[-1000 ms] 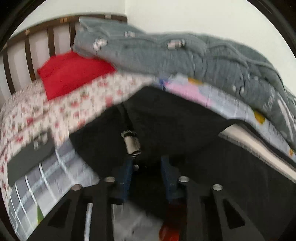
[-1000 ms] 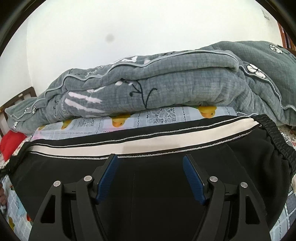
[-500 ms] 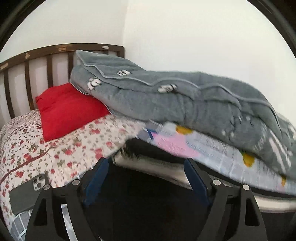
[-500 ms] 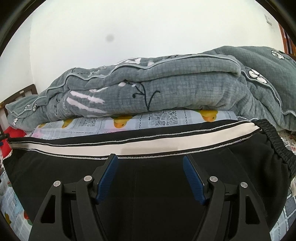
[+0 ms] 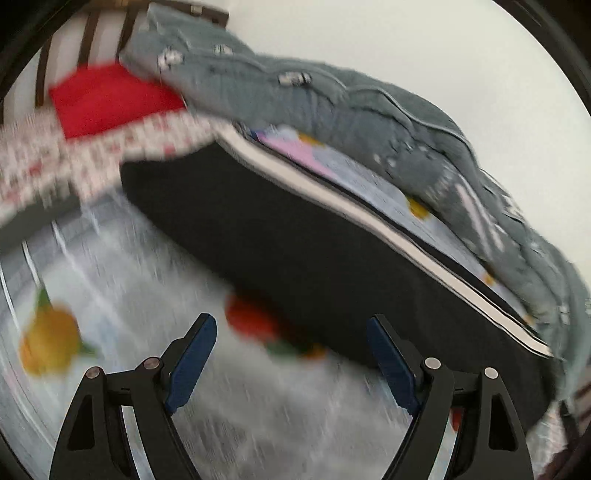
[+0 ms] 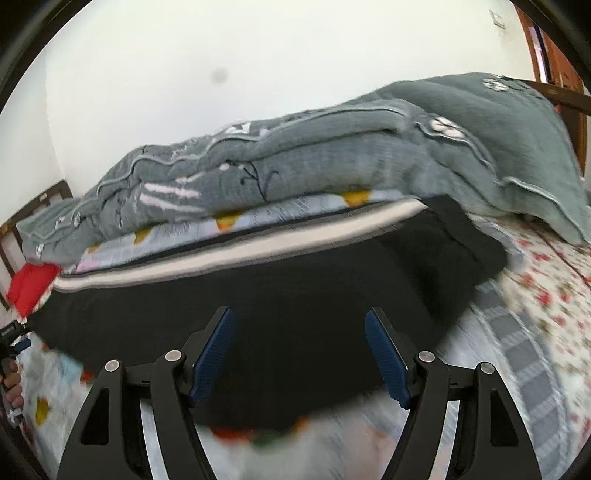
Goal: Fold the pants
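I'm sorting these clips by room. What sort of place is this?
Most likely a bedroom: the black pants lie on a bed with a floral sheet, a folded grey quilt, a red pillow and a slatted wooden headboard.

Black tongs [image 5: 291, 349] with blue ribbed pads [image 5: 192, 363], silver screws.

You're in home bedroom. Bed's dark wooden slatted headboard [image 5: 85, 33] stands against white wall [image 5: 406, 44]. Red pillow [image 5: 107, 96] lies at its foot, grey quilted duvet [image 5: 332, 103] bunched just beside pillow, floral sheet [image 6: 546, 273] and fruit-print cover [image 5: 110, 295] spread further out from headboard.
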`<control>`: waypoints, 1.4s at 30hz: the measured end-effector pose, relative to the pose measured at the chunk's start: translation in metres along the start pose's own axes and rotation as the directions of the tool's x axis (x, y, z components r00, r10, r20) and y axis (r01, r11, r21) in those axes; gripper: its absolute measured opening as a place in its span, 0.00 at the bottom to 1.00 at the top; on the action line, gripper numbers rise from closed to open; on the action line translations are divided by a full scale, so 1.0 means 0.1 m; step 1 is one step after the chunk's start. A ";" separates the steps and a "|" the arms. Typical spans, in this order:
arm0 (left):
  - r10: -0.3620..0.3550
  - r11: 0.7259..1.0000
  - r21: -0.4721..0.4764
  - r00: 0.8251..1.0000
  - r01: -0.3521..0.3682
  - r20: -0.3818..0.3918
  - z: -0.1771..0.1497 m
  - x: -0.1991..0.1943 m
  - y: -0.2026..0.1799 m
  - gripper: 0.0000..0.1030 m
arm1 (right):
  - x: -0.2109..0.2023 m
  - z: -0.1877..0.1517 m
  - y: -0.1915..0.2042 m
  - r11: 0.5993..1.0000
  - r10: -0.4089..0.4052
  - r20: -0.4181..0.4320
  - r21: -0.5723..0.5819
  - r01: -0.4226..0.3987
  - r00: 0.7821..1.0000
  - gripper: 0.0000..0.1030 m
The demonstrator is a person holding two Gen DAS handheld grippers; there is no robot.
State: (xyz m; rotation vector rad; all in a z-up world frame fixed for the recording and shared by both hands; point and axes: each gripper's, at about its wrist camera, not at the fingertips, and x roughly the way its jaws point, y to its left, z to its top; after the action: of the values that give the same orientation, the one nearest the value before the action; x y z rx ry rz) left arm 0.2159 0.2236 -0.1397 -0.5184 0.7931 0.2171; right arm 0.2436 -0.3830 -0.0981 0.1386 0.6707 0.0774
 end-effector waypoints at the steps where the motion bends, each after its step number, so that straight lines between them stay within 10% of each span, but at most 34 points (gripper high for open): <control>1: -0.018 1.000 -0.006 1.000 0.018 -0.015 -0.09 -0.02 0.01 0.79 | -0.11 -0.09 -0.07 1.000 -0.009 -0.007 0.000 0.009 1.000 0.70; 11: -0.167 0.985 -0.049 0.981 0.162 -0.097 -0.45 -0.10 -0.05 0.79 | -0.24 -0.59 -0.60 0.987 0.067 -0.154 0.152 -0.044 0.986 0.70; 30: -0.202 0.937 -0.307 0.976 0.169 -0.079 0.22 0.65 -0.04 0.75 | 0.89 -0.04 -0.68 0.906 0.225 -0.215 0.404 -0.124 0.950 0.50; 33: -0.144 0.947 -0.301 0.986 0.113 -0.080 0.25 0.71 -0.06 0.48 | 1.05 -0.02 -0.73 0.888 0.237 -0.210 0.443 -0.124 0.949 0.21; 34: -0.099 0.953 -0.296 0.991 0.068 -0.091 0.25 0.71 -0.04 0.18 | 1.09 -0.03 -0.76 0.880 0.233 -0.218 0.461 -0.110 0.948 0.13; 42: -0.022 0.983 -0.182 0.996 0.006 -0.086 0.01 0.31 0.05 0.10 | 0.60 -0.15 -0.82 0.870 0.256 -0.114 0.460 -0.177 0.960 0.07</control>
State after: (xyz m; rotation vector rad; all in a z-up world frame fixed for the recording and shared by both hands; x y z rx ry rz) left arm 0.2359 0.2279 -0.1629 -0.7097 0.8589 0.2572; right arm 0.2827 -0.4554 -0.1590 0.6600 0.8369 0.1533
